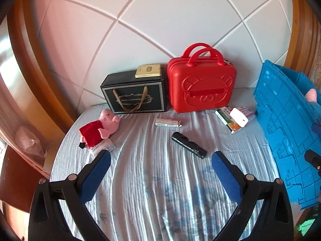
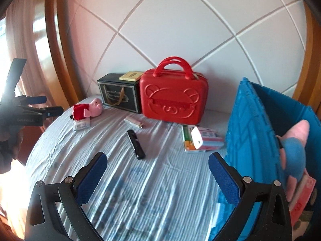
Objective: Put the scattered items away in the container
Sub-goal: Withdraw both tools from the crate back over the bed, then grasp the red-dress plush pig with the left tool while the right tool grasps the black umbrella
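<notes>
A blue plastic crate (image 1: 284, 132) (image 2: 252, 132) stands at the right of the bed. Inside it lie a blue-and-pink plush (image 2: 295, 152) and some boxes. On the striped sheet lie a pink pig plush in a red dress (image 1: 100, 127) (image 2: 88, 110), a small flat pink box (image 1: 168, 122) (image 2: 133, 123), a black oblong case (image 1: 189, 147) (image 2: 136, 144), and a pile of medicine boxes with a white device on top (image 1: 235, 118) (image 2: 200, 139). My left gripper (image 1: 160, 161) is open and empty above the sheet, short of the black case. My right gripper (image 2: 157, 162) is open and empty beside the crate.
A red bear-face carry case (image 1: 201, 86) (image 2: 172, 100) and a black gift box (image 1: 134, 94) (image 2: 118, 95) with a tan box on top stand against the white padded headboard (image 1: 160, 20). The wooden bed frame curves around both sides. The left gripper shows at the far left of the right wrist view (image 2: 44, 106).
</notes>
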Demonstrator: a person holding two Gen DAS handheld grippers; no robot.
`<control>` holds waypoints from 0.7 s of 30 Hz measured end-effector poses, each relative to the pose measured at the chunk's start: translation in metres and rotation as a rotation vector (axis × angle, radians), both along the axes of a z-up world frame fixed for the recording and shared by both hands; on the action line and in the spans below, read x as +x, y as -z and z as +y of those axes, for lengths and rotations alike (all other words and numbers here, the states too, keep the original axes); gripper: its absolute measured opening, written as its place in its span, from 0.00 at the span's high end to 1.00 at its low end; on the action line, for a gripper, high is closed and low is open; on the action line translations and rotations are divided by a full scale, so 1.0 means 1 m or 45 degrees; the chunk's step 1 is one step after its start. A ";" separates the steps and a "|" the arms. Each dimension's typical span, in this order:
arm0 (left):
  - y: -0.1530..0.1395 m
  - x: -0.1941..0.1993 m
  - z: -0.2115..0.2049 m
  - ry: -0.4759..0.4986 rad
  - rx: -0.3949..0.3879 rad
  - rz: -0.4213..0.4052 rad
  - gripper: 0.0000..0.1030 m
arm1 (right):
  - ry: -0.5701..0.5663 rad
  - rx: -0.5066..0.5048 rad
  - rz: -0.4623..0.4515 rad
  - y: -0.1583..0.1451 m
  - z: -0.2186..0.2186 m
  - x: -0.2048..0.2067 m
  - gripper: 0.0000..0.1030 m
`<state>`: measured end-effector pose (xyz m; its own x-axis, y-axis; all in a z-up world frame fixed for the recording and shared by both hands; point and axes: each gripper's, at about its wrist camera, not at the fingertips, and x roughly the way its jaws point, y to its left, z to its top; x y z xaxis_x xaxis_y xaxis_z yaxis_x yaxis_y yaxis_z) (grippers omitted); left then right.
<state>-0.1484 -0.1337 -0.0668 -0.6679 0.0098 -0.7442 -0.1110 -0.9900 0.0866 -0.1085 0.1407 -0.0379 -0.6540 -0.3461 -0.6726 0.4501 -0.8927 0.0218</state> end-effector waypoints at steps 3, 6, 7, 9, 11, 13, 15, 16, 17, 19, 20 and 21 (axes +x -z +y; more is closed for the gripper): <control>0.011 -0.012 -0.033 -0.027 -0.002 -0.007 0.01 | -0.036 0.004 -0.029 0.021 -0.033 -0.013 0.00; 0.024 -0.024 -0.060 -0.043 -0.011 -0.013 0.01 | -0.060 -0.014 -0.070 0.048 -0.064 -0.028 0.01; 0.029 -0.028 -0.068 -0.045 -0.016 -0.015 0.01 | -0.068 -0.017 -0.083 0.057 -0.075 -0.034 0.01; 0.039 -0.037 -0.084 -0.045 -0.026 -0.019 0.01 | -0.085 -0.006 -0.100 0.075 -0.097 -0.044 0.01; 0.051 -0.047 -0.099 -0.040 -0.042 -0.019 0.01 | -0.109 0.013 -0.104 0.089 -0.116 -0.053 0.00; 0.065 -0.059 -0.113 -0.036 -0.059 -0.021 0.01 | -0.139 0.041 -0.101 0.104 -0.136 -0.062 0.01; 0.082 -0.073 -0.128 -0.032 -0.071 -0.025 0.01 | -0.158 0.076 -0.103 0.120 -0.153 -0.074 0.01; 0.090 -0.080 -0.135 -0.028 -0.078 -0.024 0.01 | -0.162 0.090 -0.109 0.127 -0.159 -0.079 0.01; 0.099 -0.086 -0.142 -0.023 -0.088 -0.018 0.01 | -0.164 0.100 -0.116 0.135 -0.166 -0.084 0.01; 0.118 -0.102 -0.155 -0.016 -0.124 -0.013 0.01 | -0.163 0.118 -0.128 0.151 -0.177 -0.094 0.01; 0.128 -0.112 -0.161 -0.011 -0.135 -0.010 0.01 | -0.164 0.126 -0.135 0.159 -0.182 -0.099 0.01; 0.137 -0.121 -0.168 -0.007 -0.145 -0.010 0.01 | -0.166 0.137 -0.142 0.166 -0.187 -0.104 0.01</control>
<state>-0.2695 -0.3015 -0.2035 -0.6621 -0.0790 -0.7452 -0.1065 -0.9744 0.1980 -0.2120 -0.0464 -0.2039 -0.5277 -0.3452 -0.7761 0.5621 -0.8270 -0.0143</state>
